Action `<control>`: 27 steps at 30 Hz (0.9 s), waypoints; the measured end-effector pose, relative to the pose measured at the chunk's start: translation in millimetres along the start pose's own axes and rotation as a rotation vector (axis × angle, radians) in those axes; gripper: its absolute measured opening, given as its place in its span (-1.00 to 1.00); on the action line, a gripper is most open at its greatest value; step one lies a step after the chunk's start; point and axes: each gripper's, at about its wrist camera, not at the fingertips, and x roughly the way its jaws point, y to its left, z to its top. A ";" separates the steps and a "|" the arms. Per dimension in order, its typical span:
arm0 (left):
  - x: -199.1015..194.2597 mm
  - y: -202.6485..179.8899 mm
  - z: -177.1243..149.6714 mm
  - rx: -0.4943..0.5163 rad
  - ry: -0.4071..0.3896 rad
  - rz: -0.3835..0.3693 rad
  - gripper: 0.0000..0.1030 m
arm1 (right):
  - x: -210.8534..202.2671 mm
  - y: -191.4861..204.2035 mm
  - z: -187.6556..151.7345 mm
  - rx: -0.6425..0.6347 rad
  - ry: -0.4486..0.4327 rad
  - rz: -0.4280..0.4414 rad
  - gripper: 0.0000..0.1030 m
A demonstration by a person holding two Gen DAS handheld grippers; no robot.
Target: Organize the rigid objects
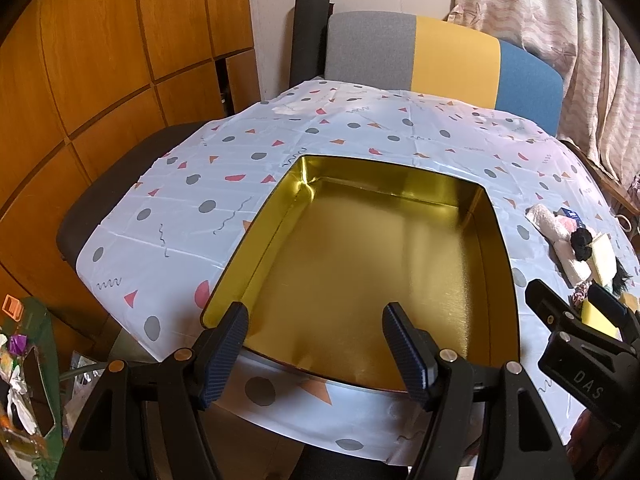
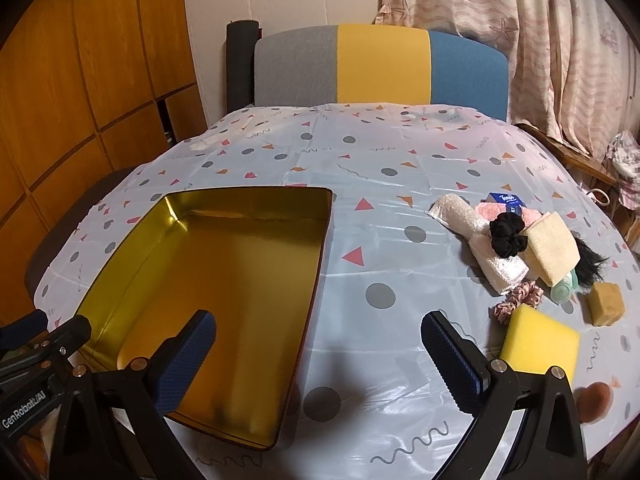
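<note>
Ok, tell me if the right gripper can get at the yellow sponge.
Probably yes: the right gripper is open and holds nothing, and the yellow sponge lies uncovered on the tablecloth just beside its right finger.

Green bottle point(image 2: 565, 285) mostly hidden under beige cloth point(image 2: 554, 249); blue box point(image 2: 509, 201) label unreadable.

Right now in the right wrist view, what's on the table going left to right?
Gold tin → white rolled towel → black scrunchie → yellow sponge → brown sponge. The items tangled in the pile on the right are left out, since they overlap.
</note>
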 end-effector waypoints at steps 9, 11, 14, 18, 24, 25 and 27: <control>0.7 -13.7 -7.7 0.002 0.008 -0.234 0.37 | -11.0 -26.9 -4.4 -0.010 -0.013 -0.028 1.00; 3.4 -22.0 -9.3 0.010 0.026 -0.286 0.37 | -12.9 -39.2 -7.5 0.002 -0.010 -0.048 1.00; 4.3 -39.9 -10.9 0.048 0.046 -0.304 0.37 | -14.9 -60.4 -14.1 0.028 -0.002 -0.076 1.00; -2.4 -63.6 -11.5 0.110 0.044 -0.368 0.37 | -20.0 -90.0 -23.8 0.049 0.000 -0.118 1.00; -6.5 -95.4 -7.6 0.175 0.081 -0.551 0.37 | -35.0 -150.5 -41.5 0.107 -0.007 -0.216 1.00; -7.9 -103.3 -7.4 0.195 0.081 -0.553 0.37 | -39.7 -165.9 -46.7 0.133 -0.010 -0.236 1.00; -11.2 -118.4 -6.9 0.236 0.078 -0.568 0.37 | -47.0 -190.0 -55.1 0.178 -0.014 -0.256 1.00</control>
